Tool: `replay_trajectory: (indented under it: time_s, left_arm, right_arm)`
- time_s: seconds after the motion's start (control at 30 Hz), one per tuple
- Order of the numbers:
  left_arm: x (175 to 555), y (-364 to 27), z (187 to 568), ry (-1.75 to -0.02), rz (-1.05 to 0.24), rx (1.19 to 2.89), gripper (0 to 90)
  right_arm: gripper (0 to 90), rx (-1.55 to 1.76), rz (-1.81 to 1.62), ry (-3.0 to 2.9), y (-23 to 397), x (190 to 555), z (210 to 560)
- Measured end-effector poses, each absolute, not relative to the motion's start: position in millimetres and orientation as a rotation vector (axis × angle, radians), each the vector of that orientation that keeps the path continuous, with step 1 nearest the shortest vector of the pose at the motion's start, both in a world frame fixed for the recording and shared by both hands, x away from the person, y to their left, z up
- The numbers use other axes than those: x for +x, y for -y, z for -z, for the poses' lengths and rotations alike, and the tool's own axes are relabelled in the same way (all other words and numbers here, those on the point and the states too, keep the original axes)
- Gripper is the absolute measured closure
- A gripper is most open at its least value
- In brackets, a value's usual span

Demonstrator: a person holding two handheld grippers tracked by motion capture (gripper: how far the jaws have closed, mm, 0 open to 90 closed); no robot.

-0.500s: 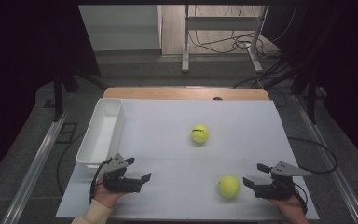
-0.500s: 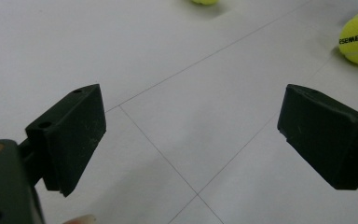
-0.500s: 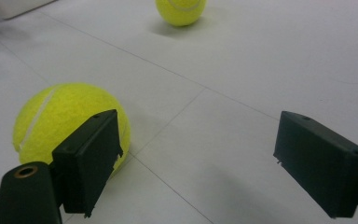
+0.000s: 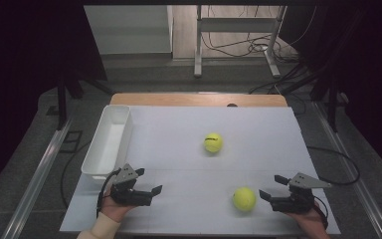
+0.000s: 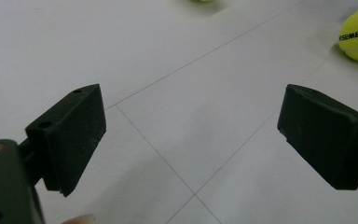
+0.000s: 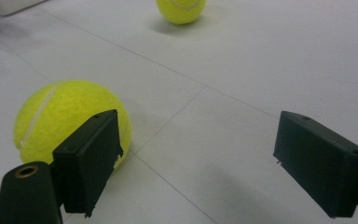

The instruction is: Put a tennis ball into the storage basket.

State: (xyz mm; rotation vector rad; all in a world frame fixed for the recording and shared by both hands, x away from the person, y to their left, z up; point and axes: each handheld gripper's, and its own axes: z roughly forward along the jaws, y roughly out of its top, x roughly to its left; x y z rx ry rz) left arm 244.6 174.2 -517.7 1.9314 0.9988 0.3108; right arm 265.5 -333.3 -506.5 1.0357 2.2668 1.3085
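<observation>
A white matte worktop (image 4: 179, 144) with thin seam lines carries everything; a strip of bare wood shows along its far edge, and grey floor, loose black cables and the legs of a white metal frame lie beyond in a dim room with dark sides. A long white rectangular plastic tray (image 4: 107, 142) stands along the worktop's left edge. The left hand-held gripper (image 4: 148, 181) rests low at the near left with jaws wide apart and only bare surface between them. The right hand-held gripper (image 4: 273, 186) sits at the near right, jaws likewise spread and holding nothing. The nearer yellow-green felt tennis ball (image 4: 244, 198) lies just beside it on the worktop; in the right gripper view one jaw overlaps part of the ball, so whether they touch is unclear. The farther yellow-green tennis ball with black lettering (image 4: 213, 143) lies mid-worktop, well apart. The person's forearms are cut off at the bottom edge.
</observation>
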Motion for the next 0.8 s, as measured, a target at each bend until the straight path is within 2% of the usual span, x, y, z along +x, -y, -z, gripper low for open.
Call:
replay_trajectory:
  time_s: [0.8]
  left_arm:
    - [254.1,-147.8,498.1,-0.987,-0.317,1.962,10.1]
  right_arm:
    - [15.6,1.013,-1.320,-2.287,332.5,268.1,508.3]
